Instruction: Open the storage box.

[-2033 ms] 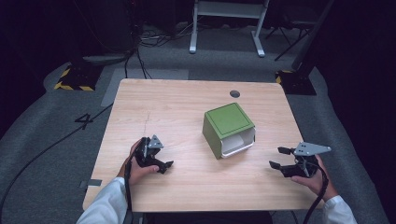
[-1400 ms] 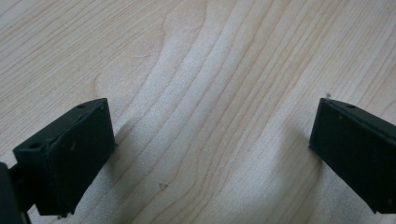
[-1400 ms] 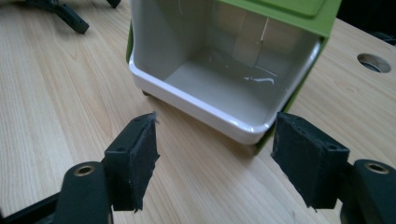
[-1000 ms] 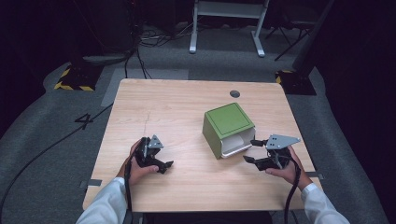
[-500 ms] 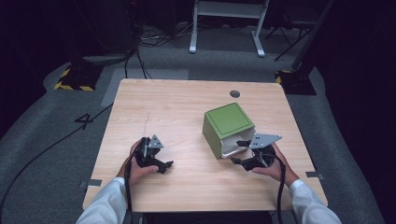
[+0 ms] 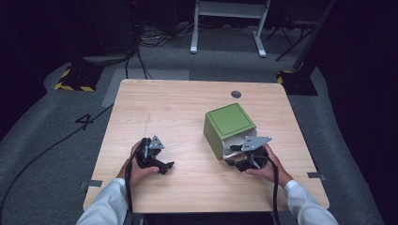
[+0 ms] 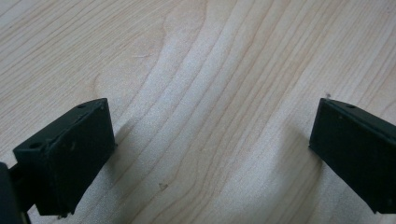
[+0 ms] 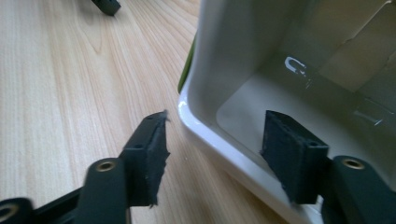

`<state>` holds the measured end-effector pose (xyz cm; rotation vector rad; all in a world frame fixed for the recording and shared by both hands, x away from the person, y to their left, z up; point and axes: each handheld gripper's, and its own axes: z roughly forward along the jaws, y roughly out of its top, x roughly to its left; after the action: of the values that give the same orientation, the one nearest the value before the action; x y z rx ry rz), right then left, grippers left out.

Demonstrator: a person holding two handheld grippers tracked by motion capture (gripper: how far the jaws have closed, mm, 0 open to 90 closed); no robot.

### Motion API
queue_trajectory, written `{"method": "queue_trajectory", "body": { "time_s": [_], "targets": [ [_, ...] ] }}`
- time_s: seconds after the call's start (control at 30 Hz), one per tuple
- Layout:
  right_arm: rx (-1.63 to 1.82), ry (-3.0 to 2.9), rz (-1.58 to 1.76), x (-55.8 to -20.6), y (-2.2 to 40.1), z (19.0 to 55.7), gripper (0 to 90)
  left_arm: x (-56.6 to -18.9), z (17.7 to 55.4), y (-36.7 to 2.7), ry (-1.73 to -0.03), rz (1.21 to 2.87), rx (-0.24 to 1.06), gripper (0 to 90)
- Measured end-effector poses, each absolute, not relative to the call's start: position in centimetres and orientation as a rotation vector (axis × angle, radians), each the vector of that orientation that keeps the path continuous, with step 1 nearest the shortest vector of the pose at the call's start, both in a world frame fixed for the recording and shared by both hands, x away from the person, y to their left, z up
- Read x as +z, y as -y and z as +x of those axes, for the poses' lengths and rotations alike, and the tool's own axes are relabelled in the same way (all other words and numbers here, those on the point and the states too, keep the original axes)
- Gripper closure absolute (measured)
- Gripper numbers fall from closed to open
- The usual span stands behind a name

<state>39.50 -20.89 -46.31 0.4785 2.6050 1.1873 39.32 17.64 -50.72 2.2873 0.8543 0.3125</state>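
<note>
Green box point(image 6: 229, 125) lies tipped; right claw point(image 8: 212, 140), wide, straddles its white rim; left claw point(image 7: 210, 154) wide.

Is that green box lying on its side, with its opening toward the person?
Yes: in the high view the green box lies tipped over, its white opening facing the person, and the right gripper is at its rim.

Green box point(image 6: 229, 123) tipped on its side, right half of the table point(image 6: 187, 108)

Its green outside faces up and left; the white, glossy inside point(image 8: 289, 79) opens toward the person's right hand. It rests on the wood, rounded white rim point(image 8: 219, 140) low against the tabletop.
</note>
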Motion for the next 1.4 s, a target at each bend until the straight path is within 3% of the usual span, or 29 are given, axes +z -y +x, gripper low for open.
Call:
{"method": "queue_trajectory", "body": {
  "time_s": [0.47,1.4],
  "targets": [
    [1.087,-2.694,0.408,-47.4,20.5,38.6,52.5,-50.7,39.3,-17.6,-0.856,2.286,0.313,0.3],
    [1.102,-2.7,0.381,-47.9,24.0,34.8,47.3,-50.7,39.3,-17.7,-0.854,2.284,0.31,0.3]
  ]
}}
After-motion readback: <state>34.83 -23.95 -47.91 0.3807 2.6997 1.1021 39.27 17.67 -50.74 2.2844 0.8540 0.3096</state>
